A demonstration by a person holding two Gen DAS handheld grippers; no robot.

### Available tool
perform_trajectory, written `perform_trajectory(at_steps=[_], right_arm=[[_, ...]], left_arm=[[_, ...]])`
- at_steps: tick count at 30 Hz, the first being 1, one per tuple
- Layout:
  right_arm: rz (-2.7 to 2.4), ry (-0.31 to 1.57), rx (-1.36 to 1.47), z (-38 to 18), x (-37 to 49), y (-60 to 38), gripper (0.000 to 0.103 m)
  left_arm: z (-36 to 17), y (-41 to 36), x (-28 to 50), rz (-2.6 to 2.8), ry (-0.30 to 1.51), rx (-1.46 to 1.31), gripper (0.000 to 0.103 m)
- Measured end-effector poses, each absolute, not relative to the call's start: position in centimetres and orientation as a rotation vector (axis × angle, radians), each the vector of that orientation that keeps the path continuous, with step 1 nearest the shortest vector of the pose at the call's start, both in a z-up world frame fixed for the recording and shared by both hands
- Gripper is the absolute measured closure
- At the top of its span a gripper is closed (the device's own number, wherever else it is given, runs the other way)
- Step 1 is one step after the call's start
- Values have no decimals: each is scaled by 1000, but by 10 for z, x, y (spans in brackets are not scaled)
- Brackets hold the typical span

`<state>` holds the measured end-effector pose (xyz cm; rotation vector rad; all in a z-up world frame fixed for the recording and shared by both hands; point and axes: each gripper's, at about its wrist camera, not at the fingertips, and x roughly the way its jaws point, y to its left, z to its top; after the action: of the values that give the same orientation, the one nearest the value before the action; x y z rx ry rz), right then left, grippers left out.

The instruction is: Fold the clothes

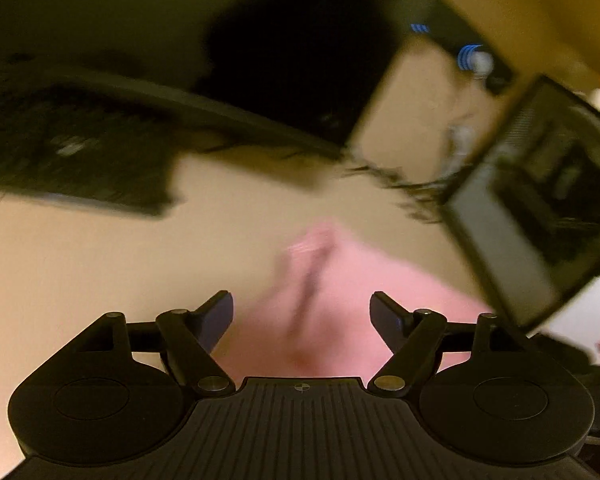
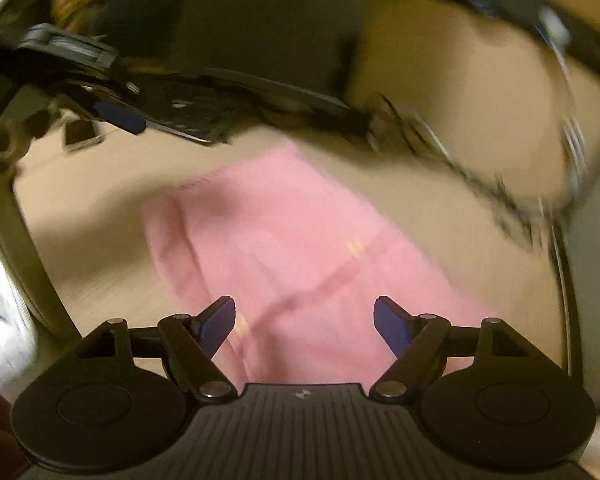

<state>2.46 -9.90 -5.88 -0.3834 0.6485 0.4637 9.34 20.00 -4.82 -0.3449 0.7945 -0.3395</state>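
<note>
The left gripper [image 1: 301,312] tilts downward with its jaws spread wide, nothing pressed between the blue pads. The right gripper [image 2: 304,318] tilts downward likewise, its jaws also standing wide apart and holding nothing.

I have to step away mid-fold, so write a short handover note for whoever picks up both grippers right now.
Left gripper: open, nothing held, above one end of the pink garment.
Right gripper: open, nothing held, over the same garment.
Garment: lies on the light tabletop, one long side already turned over onto itself; a laptop sits beyond it.
Done: apparently one lengthwise fold; blur hides detail.
Left: regrip the garment and, probably, fold it across, then tidy the edges.
</note>
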Motion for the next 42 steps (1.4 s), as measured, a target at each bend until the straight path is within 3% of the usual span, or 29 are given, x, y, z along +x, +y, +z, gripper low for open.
perform_trajectory(at_steps=[7, 8, 10, 11, 20, 22, 23, 24, 26, 31, 35, 37, 39, 42], right_arm=[[533, 552, -679, -107, 52, 19, 27], [530, 563, -717, -117, 58, 28, 32], [521, 577, -737, -125, 71, 33, 63], [514, 596, -701, -120, 77, 29, 96], [415, 678, 18, -49, 127, -65, 98], [406, 689, 95, -46, 135, -77, 98], [402, 694, 128, -45, 139, -82, 98], [399, 696, 151, -44, 141, -85, 98], [398, 693, 165, -42, 143, -90, 98], [466, 685, 83, -31, 140, -86, 98], [579, 733, -120, -48, 137, -53, 98], [628, 772, -212, -67, 135, -36, 98], [656, 810, -298, -88, 133, -21, 97], [676, 852, -403, -116, 131, -4, 93]], left_arm=[[-81, 216, 87, -347, 869, -397, 25], [-84, 217, 86, -353, 877, -405, 25], [-88, 218, 87, -361, 880, -410, 23], [-89, 217, 88, -364, 877, -406, 23], [-98, 153, 124, -397, 839, -151, 20], [-103, 133, 132, -400, 837, -58, 30], [-104, 126, 134, -407, 834, -12, 50], [-105, 119, 135, -413, 831, 35, 76], [-97, 104, 127, -436, 794, 146, 91], [-81, 54, 70, -655, 664, 523, 89], [-96, 41, 57, -711, 693, 600, 78], [-97, 44, 56, -724, 715, 573, 71], [-93, 52, 56, -759, 747, 516, 42], [-85, 66, 55, -805, 793, 424, 37]])
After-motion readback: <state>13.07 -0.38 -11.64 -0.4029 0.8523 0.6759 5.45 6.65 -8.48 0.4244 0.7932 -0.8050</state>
